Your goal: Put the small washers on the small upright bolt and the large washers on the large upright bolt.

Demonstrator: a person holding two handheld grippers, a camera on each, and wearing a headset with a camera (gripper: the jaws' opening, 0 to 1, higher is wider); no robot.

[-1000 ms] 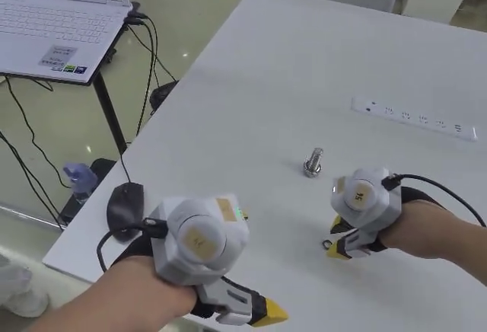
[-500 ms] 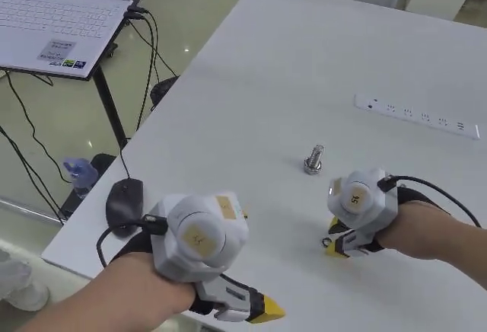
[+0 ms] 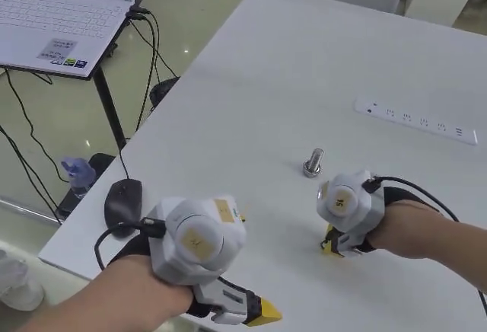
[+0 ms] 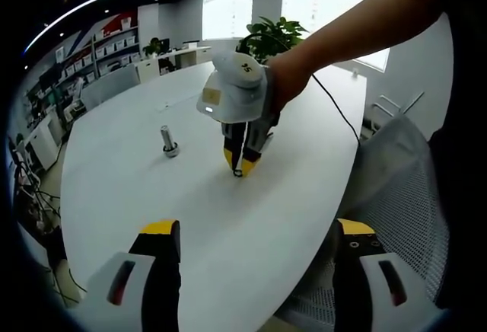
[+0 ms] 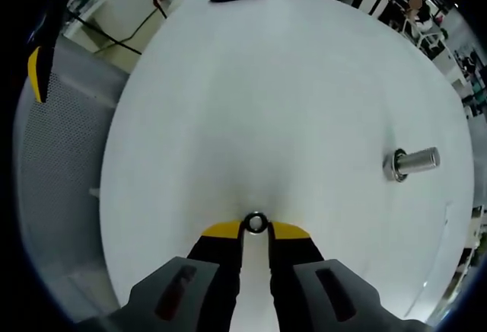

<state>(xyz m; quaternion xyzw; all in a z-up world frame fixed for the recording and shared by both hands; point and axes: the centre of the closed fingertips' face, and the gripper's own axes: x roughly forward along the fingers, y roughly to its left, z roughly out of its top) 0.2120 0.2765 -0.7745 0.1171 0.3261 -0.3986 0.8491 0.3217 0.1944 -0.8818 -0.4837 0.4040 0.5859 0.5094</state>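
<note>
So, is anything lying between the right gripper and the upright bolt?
No: bare white tabletop from the right gripper, holding a washer, to the bolt, per the right gripper view.

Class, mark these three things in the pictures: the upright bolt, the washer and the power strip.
upright bolt (image 3: 314, 158), head view, on its threaded shaft.
washer (image 5: 256, 215), right gripper view, on its metal rim.
power strip (image 3: 415, 120), head view, on its top face.

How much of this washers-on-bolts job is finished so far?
Little looks done: the bolt stands upright on the table, and the wide ring at its foot may just be its own head; I cannot tell. In hand: the right gripper pinches one washer on the table, short of the bolt. The left gripper is open and holds nothing. Left: slipping that washer over the bolt.
</note>
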